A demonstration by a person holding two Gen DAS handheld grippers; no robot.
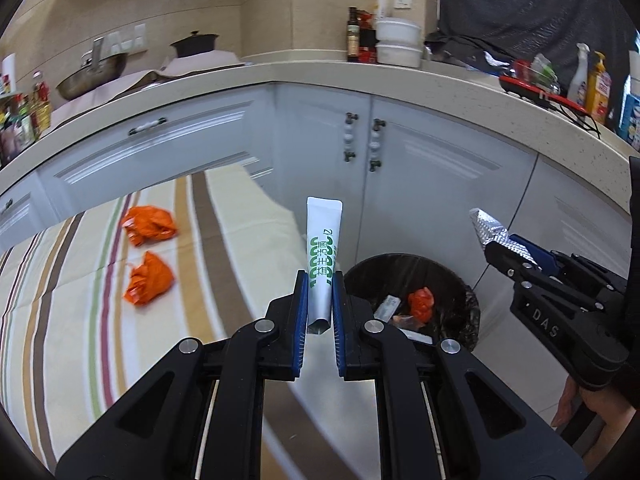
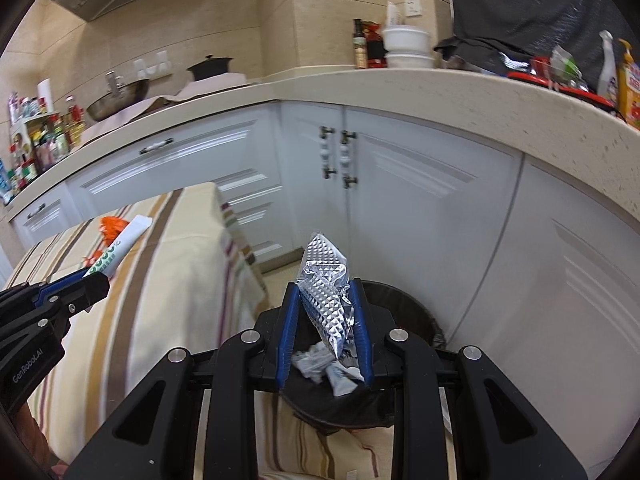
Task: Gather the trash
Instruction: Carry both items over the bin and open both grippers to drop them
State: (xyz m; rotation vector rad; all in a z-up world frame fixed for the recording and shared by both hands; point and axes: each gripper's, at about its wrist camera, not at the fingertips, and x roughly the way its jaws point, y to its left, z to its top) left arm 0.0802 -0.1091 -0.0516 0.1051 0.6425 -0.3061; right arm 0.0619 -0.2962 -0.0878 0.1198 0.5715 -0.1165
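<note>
My left gripper (image 1: 320, 280) is shut on a white tube with green print (image 1: 322, 248), held upright over the table's right edge; the same tube (image 2: 120, 246) shows at the left of the right wrist view. My right gripper (image 2: 326, 292) is shut on a crumpled silver foil wrapper (image 2: 324, 292), held above the black-lined trash bin (image 2: 416, 312). That foil wrapper (image 1: 490, 228) and right gripper (image 1: 504, 252) appear at the right of the left wrist view, beyond the bin (image 1: 368, 268). Two crumpled orange wrappers (image 1: 149, 225) (image 1: 149, 278) lie on the striped tablecloth (image 1: 72, 320).
The bin holds an orange scrap (image 1: 421, 302) and pale packets (image 2: 320, 364). White cabinet doors (image 1: 432, 184) and a curved beige counter (image 1: 320, 74) stand close behind it, carrying bottles, bowls and a pan. A person's hand (image 1: 568, 404) grips the right tool.
</note>
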